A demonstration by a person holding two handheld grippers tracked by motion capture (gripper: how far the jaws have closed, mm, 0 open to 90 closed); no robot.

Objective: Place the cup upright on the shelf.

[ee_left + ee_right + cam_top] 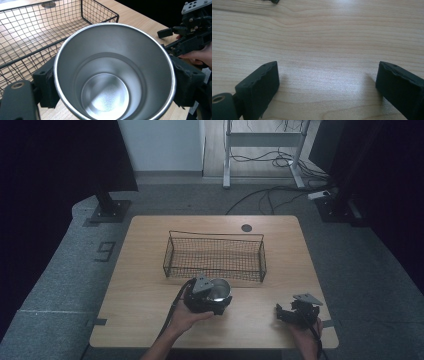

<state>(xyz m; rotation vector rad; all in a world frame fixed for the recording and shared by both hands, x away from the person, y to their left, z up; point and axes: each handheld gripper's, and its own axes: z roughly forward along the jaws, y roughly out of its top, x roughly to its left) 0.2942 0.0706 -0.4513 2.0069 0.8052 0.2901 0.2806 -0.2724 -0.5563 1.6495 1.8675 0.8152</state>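
Note:
A shiny steel cup sits upright between the pads of my left gripper, which is shut on its sides just below the rim. In the high view the cup and left gripper hover just in front of the near wall of the black wire basket. The inside of the cup is empty. My right gripper rests near the table's front right corner, a hand on it. In the right gripper view its jaws stand wide apart over bare wood, right gripper open with nothing between the pads.
The wire basket stands empty at the table's middle. A round dark grommet sits near the far edge. The wooden table has bare wood left and right of the basket. Cables and a desk frame lie on the floor beyond.

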